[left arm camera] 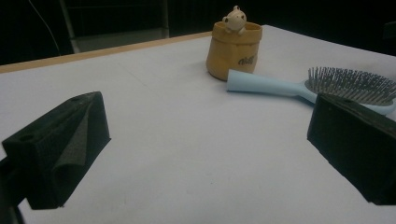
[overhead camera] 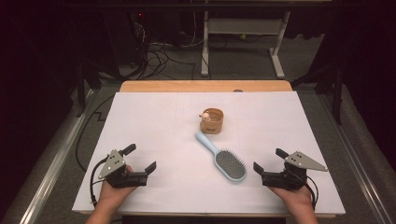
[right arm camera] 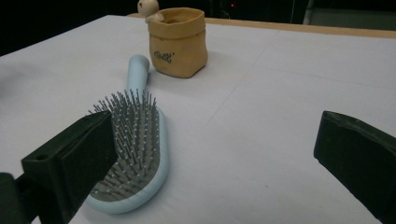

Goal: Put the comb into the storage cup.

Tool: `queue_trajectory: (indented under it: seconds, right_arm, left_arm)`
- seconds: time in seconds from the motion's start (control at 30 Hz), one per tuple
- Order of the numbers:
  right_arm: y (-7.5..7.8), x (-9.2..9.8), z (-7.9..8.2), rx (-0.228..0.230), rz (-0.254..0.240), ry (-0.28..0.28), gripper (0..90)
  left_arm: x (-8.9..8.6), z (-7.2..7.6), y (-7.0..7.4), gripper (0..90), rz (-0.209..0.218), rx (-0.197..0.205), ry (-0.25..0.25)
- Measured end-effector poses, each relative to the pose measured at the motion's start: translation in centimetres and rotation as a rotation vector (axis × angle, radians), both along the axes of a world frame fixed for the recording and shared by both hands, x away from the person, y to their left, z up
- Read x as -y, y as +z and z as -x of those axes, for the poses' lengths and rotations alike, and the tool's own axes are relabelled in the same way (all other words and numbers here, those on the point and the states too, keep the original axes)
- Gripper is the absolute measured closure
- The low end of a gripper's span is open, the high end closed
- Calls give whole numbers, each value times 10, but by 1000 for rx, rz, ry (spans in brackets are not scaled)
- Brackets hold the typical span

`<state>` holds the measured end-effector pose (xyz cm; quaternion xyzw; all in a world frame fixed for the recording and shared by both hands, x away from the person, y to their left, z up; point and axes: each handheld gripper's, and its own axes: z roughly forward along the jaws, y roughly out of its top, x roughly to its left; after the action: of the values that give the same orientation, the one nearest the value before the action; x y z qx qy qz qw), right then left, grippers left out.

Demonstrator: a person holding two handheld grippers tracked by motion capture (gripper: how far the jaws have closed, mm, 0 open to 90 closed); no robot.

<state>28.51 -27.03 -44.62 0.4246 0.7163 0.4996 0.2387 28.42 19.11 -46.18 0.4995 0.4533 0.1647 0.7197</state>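
- Both hands come in at the near edge of the table [overhead camera: 154, 100], each holding a black gripper with blocky, matte jaws and a grey three-cornered plate on top.
- On the near left, the left gripper [overhead camera: 139, 159] has its jaws wide apart, with nothing between them but bare white surface.
- On the near right, the right gripper [overhead camera: 270, 159] also stands wide, holding nothing; the hairbrush lies just to its left, apart from both jaws.
- Between the two grippers, slightly right of the middle, lies the hairbrush [overhead camera: 224, 159]: pale blue smooth plastic, an oval head with a grey pad thick with thin metal-looking pins, bristles up.
- Its rounded handle runs from the head toward the far left, ending close beside the pouch; whether they touch I cannot tell.
- Farther off near the middle of the table stands the pouch [overhead camera: 212, 121], a small tan container with soft, slightly slumped walls, a rolled rim and dark lettering on its side.
- On its left rim perches a small cream figure [overhead camera: 204, 116] with a round head.
- White sheeting, smooth and matte, covers the table; a strip of light wood shows at the far edge.
- Beyond the table, on the dark floor, lie tangled cables [overhead camera: 159, 58], and the white metal legs of a frame [overhead camera: 278, 44] stand there.
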Motion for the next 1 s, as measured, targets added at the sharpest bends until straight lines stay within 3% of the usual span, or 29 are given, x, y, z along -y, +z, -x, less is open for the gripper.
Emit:
queue_trajectory:
  seconds: [0.23, 0.33, 0.57, 1.0]
  right_arm:
    - [0, -10, -7, -75, 56, 19, 1]
    - [0, -13, -9, -109, 102, 27, 1]
    - [1, -17, -12, -184, 179, 51, 1]
    - [-10, -19, -15, -279, 244, 97, 1]
  left_arm:
    - [-1, 0, 0, 4, -3, 7, 4]
    - [-2, -1, -1, 1, -11, 8, 2]
    - [-4, -1, 2, 0, 26, 17, -1]
    - [-4, -1, 2, 1, 35, 2, -9]
